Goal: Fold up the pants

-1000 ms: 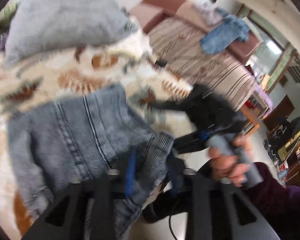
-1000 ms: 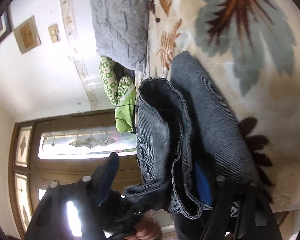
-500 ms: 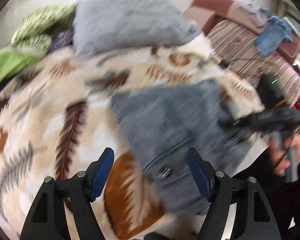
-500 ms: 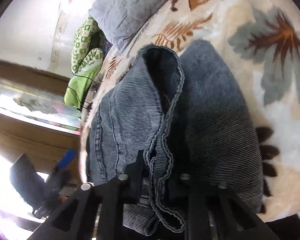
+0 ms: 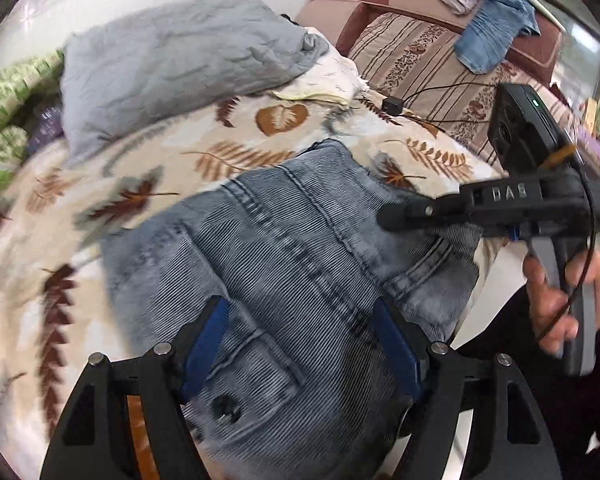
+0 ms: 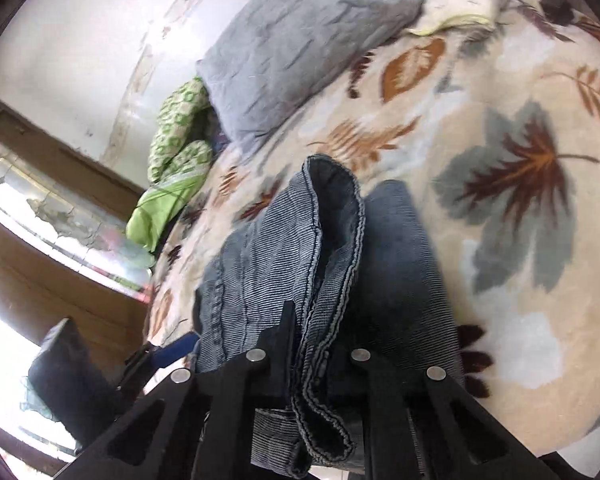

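The pants (image 5: 300,264), a pair of faded blue-grey jeans, lie folded in a thick bundle on the bed, near its edge closest to you, on top of the cream blanket (image 5: 100,184) printed with brown and grey leaves. In your left wrist view the seams run slantwise across the top layer, with a pocket edge and a dark button showing low down near the camera. Your left gripper (image 5: 300,344) hangs just over that bundle with its blue-padded jaws spread wide; the denim shows between and below them, but the pads do not press on it, so this claw is released. Your right gripper (image 6: 320,344) is clenched on the pants: in the right wrist view its black fingers close tightly on a stitched, doubled-over hem of denim, and the fabric rises in a ridge away from them toward the far end of the fold. In the left wrist view the same gripper reaches in from the right over the waistband side, and your right hand (image 5: 560,300) wraps its grey handle. Beyond the pants a grey pillow (image 5: 172,68) lies at the head of the bed, with green patterned bedding (image 6: 180,140) bunched beside it. Farther right stands a striped sofa (image 5: 440,56) with a blue garment (image 5: 492,28) draped on it.
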`<state>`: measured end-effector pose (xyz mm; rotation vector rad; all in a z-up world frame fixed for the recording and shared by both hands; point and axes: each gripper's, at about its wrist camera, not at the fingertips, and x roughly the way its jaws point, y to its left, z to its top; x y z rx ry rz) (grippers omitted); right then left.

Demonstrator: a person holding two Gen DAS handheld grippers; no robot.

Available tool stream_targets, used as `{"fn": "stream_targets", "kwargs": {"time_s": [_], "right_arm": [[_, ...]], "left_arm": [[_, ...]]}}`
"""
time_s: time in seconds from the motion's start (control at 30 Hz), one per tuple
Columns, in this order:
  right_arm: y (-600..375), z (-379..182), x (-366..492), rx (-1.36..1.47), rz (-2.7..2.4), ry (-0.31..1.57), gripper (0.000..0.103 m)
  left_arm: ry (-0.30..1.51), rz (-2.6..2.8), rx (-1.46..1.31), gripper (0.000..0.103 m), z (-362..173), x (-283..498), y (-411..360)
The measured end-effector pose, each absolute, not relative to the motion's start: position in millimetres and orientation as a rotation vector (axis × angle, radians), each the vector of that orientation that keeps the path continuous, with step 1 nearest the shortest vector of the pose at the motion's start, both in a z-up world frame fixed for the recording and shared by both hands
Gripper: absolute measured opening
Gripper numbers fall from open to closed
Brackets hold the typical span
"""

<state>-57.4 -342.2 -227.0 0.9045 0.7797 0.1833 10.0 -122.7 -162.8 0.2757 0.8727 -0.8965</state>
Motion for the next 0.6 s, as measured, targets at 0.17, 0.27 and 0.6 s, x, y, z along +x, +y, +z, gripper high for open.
{"fn": "stream_targets", "kwargs": {"time_s": [0.17,0.27,0.6], "right_arm": [[-353,-219,-63,0.894,0.127,0.753,0.011],[-359,-232,-59,0.918,0.088,0.792,0.012],[-384,-253,-62,1.132,0.073,0.838,0.019]], "left_arm": [[0.888,-0.918,0.238,0.075,-170,15,-144],[0.893,-0.918,0.288,0.075,-181,16,-155],[0.835,-0.929,0.415,0.078,-158,3,-153]]}}
